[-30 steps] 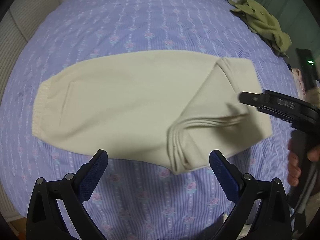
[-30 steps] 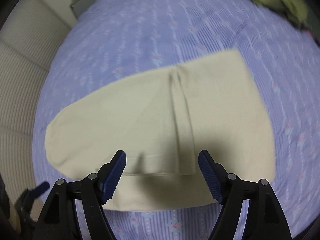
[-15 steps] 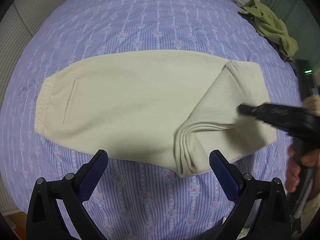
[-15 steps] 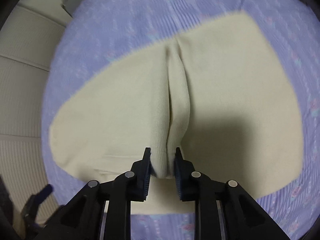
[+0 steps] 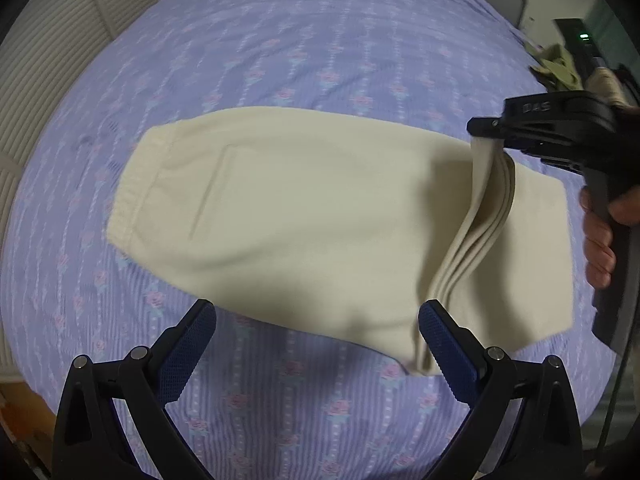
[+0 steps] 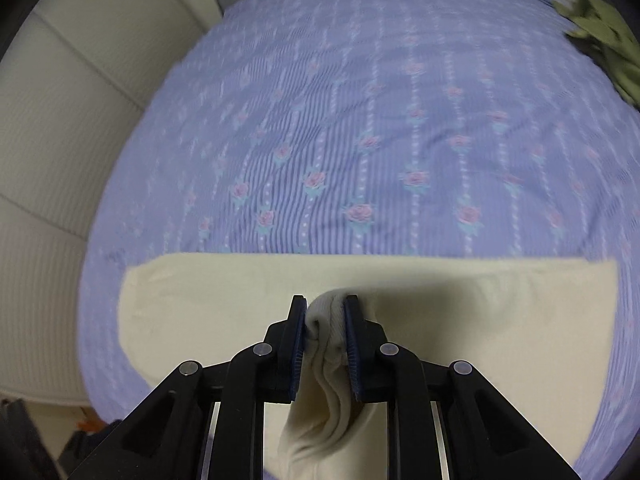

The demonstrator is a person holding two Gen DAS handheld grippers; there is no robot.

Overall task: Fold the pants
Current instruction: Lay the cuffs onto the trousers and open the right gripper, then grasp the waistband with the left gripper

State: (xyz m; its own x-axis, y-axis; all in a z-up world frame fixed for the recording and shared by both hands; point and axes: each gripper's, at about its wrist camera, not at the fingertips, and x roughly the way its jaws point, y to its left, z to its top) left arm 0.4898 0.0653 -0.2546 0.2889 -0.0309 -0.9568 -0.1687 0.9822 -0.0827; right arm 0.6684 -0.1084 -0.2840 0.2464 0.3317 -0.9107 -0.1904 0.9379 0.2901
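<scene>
Cream pants lie folded on the purple flowered bedspread, waistband to the left, a back pocket outline showing. My right gripper is shut on the folded leg cuffs and holds them lifted off the rest of the pants. In the left wrist view the right gripper holds that layered edge up at the right. My left gripper is open and empty, just above the pants' near edge.
An olive green garment lies crumpled at the bed's far right corner, also seen in the left wrist view. A pale ribbed wall panel borders the bed on the left. A person's hand grips the right tool's handle.
My right gripper closed on the folded leg cuffs and has lifted them up off the pants. My left gripper has shifted so the pants sit further right in its view.
</scene>
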